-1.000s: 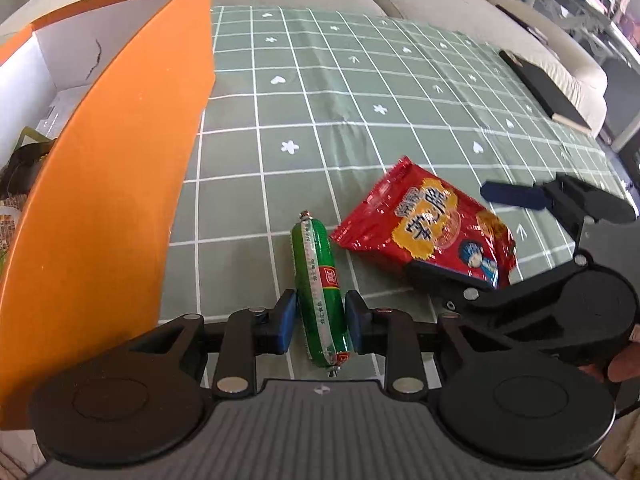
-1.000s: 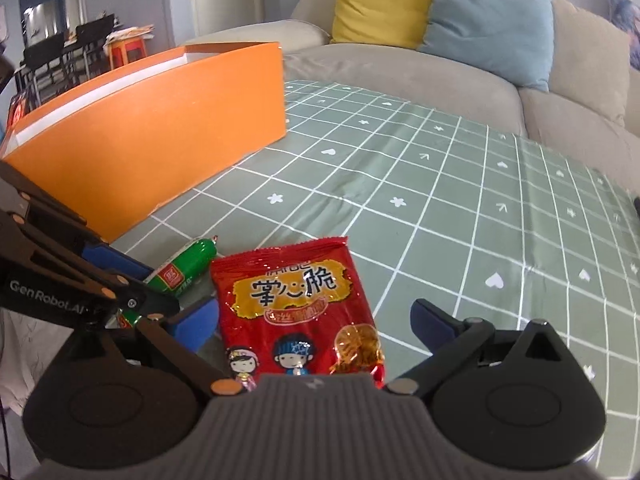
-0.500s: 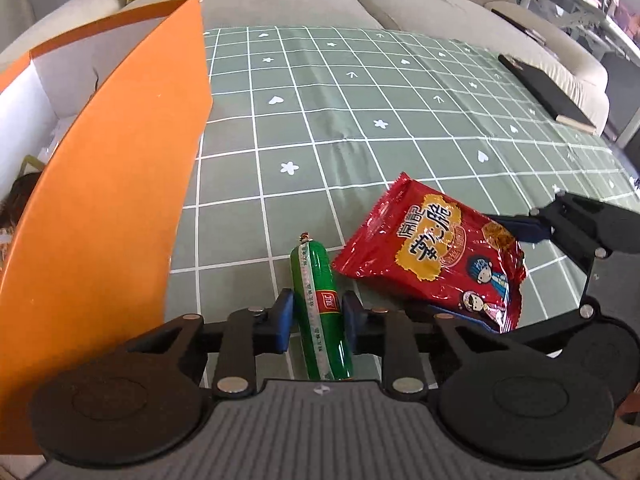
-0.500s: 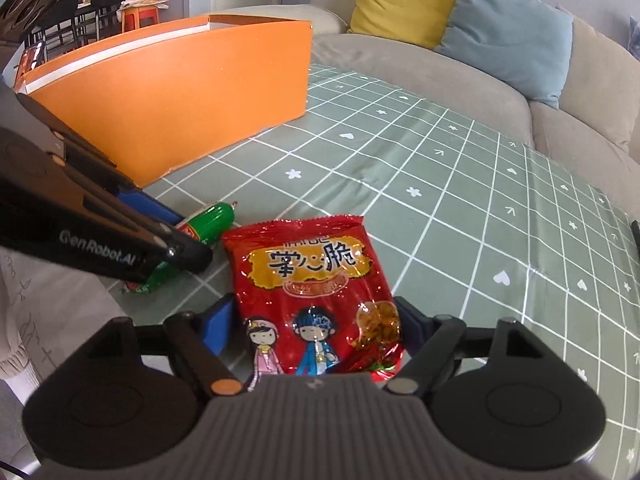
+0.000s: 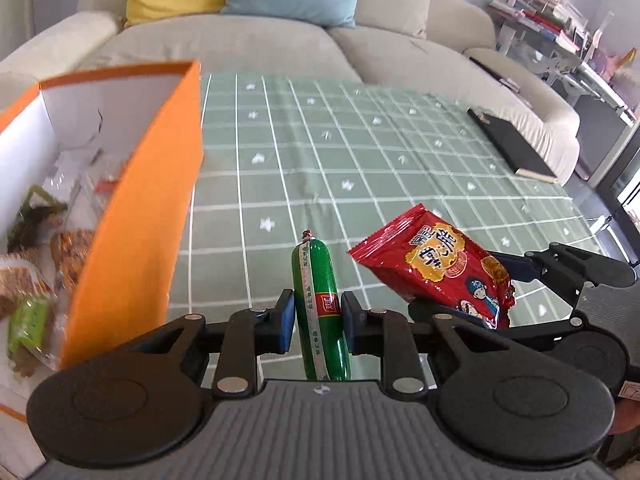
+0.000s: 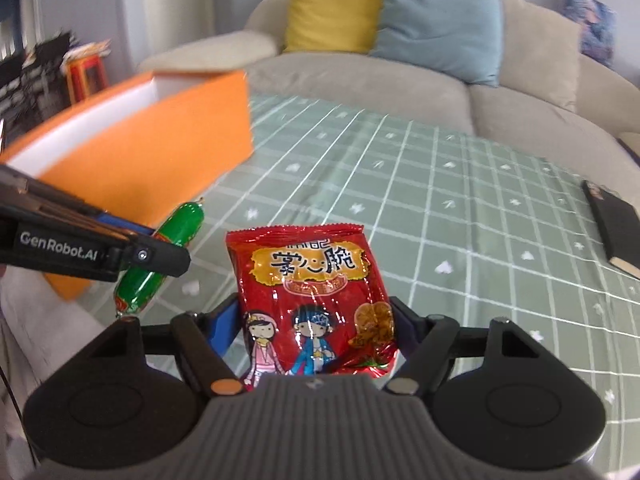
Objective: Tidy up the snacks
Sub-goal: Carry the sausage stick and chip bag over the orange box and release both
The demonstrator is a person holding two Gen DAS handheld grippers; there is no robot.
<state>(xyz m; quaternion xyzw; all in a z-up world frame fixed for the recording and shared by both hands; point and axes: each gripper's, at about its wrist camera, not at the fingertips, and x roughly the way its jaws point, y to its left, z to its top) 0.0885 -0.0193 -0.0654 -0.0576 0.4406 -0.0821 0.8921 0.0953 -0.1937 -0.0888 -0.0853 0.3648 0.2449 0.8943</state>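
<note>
Left gripper [image 5: 315, 320], right gripper [image 6: 316, 332]: jaws clamped.

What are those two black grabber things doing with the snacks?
A person is tidying snacks with a gripper in each hand. The left gripper pinches a green sausage stick, and the right gripper, whose jaws have just been closing, holds a red crinkly snack packet. Both snacks look lifted off the green checked tablecloth. The open orange cardboard box beside them already has snacks inside.
</note>
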